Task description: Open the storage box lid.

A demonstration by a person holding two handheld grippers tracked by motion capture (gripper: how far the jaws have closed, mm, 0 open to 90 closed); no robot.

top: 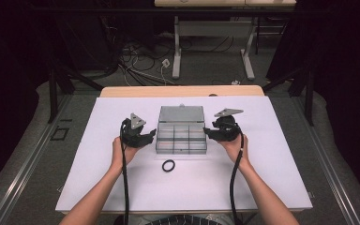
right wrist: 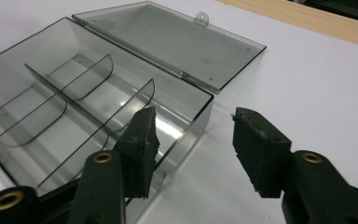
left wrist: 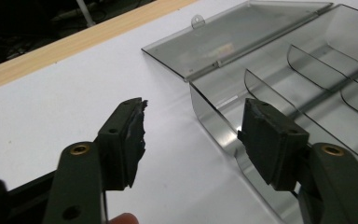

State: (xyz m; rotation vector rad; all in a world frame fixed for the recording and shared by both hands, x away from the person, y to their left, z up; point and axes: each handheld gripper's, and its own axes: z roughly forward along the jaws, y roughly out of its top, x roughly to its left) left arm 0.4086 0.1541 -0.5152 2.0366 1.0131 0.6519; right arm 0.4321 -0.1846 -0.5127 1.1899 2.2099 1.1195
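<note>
A clear grey compartment box (top: 181, 138) lies open at the middle of the white table, its lid (top: 181, 114) folded flat behind it and its compartments empty. My left gripper (top: 152, 134) is at the box's left end. In the left gripper view its jaws stand apart astride the end wall (left wrist: 213, 116), one pad (left wrist: 129, 135) outside and the other over the inside, neither pressing. My right gripper (top: 208, 132) mirrors this at the right end, open (right wrist: 194, 115) astride that end wall (right wrist: 204, 122). A black ring (top: 168, 165) lies in front of the box.
The white table top (top: 98, 178) has a wooden strip (top: 183, 91) along its far edge. Beyond it are floor cables (top: 140, 61) and another table's legs (top: 176, 51). Dark curtains close both sides.
</note>
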